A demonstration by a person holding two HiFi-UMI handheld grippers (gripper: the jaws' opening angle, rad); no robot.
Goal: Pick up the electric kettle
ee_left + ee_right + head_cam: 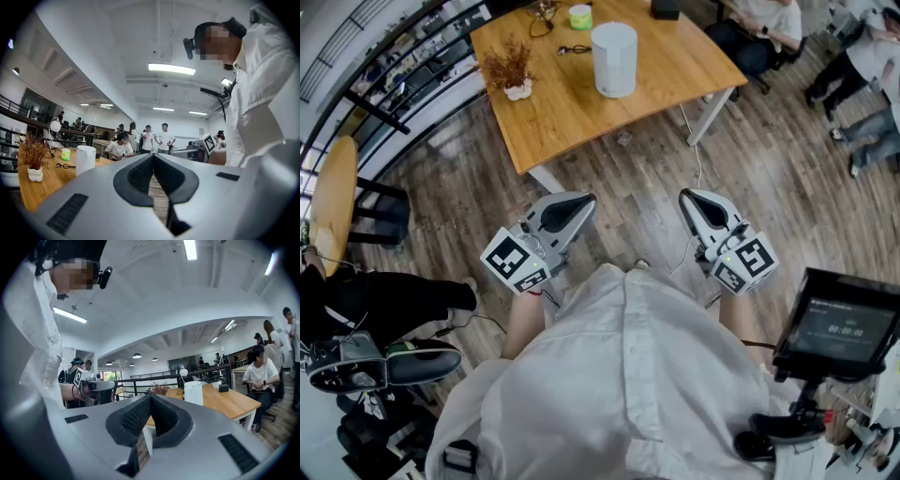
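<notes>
– Well, where's the electric kettle (614,59)?
– Upright, mid-way along the far table (675,80). The left gripper (583,201) and right gripper (687,198) hang near the body, jaws together, empty.
– Risk?
– Arriving unopened would shove it over. Its smooth round body looks wide, so a shallow pinch could slip. The dried plant (511,70) stands near on its left.

A dark plank floor (619,173) fills the middle of the head view. At the top stands a light wooden table (675,66) on white legs. A black railing (380,114) runs at the upper left. Long ceiling lamps (171,69) shine.
</notes>
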